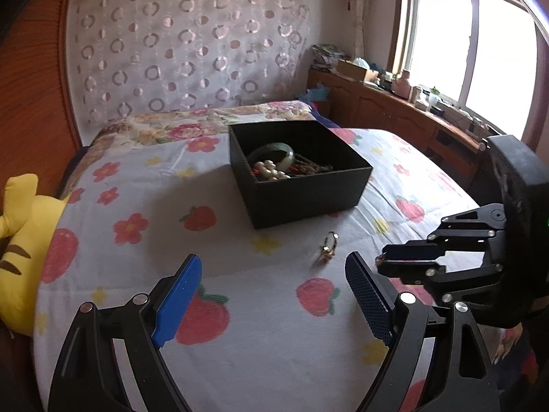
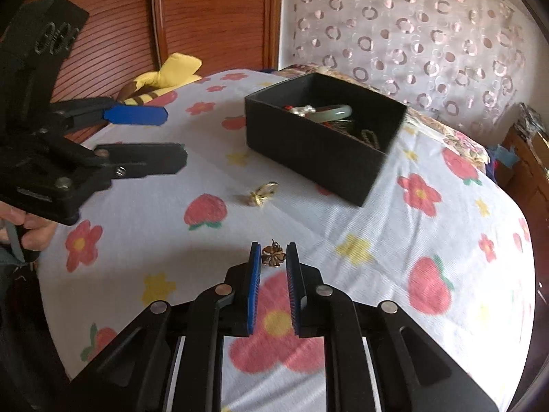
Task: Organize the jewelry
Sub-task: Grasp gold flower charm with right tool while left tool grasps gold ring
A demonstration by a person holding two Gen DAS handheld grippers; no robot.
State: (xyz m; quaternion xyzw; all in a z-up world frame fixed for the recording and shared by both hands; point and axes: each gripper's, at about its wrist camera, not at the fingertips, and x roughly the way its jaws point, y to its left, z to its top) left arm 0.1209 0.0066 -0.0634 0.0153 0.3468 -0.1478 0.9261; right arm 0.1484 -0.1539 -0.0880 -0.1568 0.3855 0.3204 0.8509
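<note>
Nearest to us in the right wrist view, the right tool points down at the bed, its blue pads drawn close on either side of a small gold flower earring. The earring sits between the tips with its post sticking up. We cannot tell whether the pads actually press it; a thin gap seems to remain on each side.

The left tool hangs over the near part of the bed with its jaws spread wide and nothing between them. In the right wrist view it shows at the left edge, with the person's hand gripping its handle below.

Just beyond the left tool's tips lies a gold ring on the flowered sheet, apart from both tools and a little short of the box.

Farther in, toward the middle of the bed, stands an open black box. Inside it we see a green bangle, a string of pearls and a tangle of darker chains with some red beads.

At the bed's left edge lies a yellow plush toy with brown stripes, against a wooden headboard. At the far end a folded flowered quilt lies below a curtain patterned with rings.
</note>
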